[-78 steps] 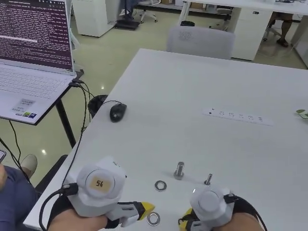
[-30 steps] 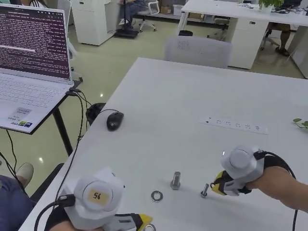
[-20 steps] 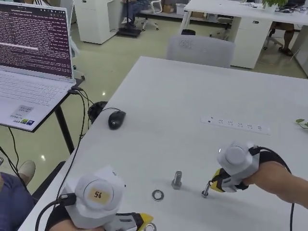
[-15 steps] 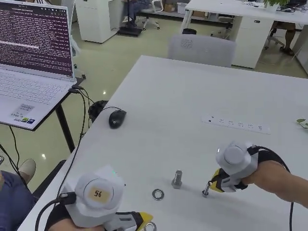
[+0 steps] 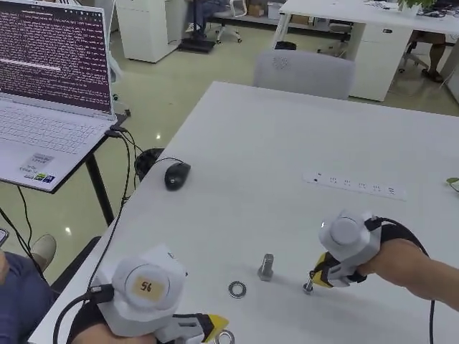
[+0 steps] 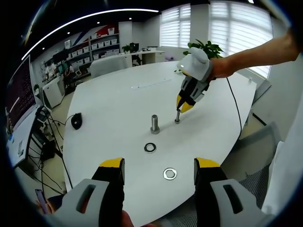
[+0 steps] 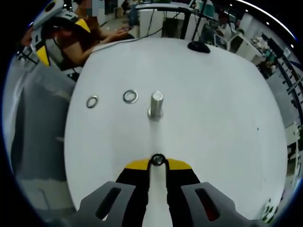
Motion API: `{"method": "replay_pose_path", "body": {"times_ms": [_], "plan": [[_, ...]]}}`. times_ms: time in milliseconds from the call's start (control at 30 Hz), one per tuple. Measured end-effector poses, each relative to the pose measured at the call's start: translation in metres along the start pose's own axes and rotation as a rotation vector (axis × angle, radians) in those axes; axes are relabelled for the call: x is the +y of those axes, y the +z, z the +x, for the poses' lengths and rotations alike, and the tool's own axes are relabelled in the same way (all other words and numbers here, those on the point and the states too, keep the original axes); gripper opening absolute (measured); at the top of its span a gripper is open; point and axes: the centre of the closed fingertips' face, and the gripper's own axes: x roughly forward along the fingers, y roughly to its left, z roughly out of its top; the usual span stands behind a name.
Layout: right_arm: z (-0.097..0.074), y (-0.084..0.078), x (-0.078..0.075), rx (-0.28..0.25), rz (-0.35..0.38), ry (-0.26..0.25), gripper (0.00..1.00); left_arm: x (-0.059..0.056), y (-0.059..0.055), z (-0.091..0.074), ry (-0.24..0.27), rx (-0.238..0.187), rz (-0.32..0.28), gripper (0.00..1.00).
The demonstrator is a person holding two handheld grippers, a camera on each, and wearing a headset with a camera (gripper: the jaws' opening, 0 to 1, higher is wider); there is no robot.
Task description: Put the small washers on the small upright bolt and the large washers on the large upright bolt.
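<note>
A white table (image 5: 244, 143) carries two bolts and two loose washers near its front edge. The large bolt (image 5: 266, 266) stands upright, head down on the table and shaft pointing straight up. Just to its right the small bolt (image 5: 308, 287) also stands upright, thin shaft pointing up.

The right gripper (image 7: 157, 163) reaches in from the right and tilts down, with its yellow tips at the top of the small bolt. Its jaws are drawn almost together and pinch a small washer (image 7: 157, 160) between the tips. In the right gripper view the ring faces the camera, so its hole points along the jaws. Whether it is already over the shaft cannot be told.

The left gripper (image 6: 159, 165) is low at the front edge of the table, jaws wide apart and holding nothing. A large washer (image 6: 169, 173) lies flat just ahead of the gap between the jaws, hole facing up. A second large washer (image 6: 150, 147) lies flat farther on, between the first one and the large bolt.

Well behind the bolts are a black mouse (image 5: 177, 174) and a white power strip (image 5: 353, 185). An open laptop (image 5: 50, 79) sits on a stand to the left of the table.
</note>
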Motion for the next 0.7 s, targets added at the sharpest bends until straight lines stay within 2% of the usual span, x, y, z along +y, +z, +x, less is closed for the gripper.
{"method": "replay_pose_path", "body": {"times_ms": [300, 700], "plan": [[0.008, -0.003, 0.001, 0.020, 0.001, 0.010, 0.13, 0.001, -0.001, 0.000, 0.001, 0.001, -0.004, 0.59], [0.037, -0.018, 0.003, 0.067, 0.032, 0.038, 0.13, 0.009, -0.009, -0.009, 0.029, 0.010, -0.024, 0.58]]}}
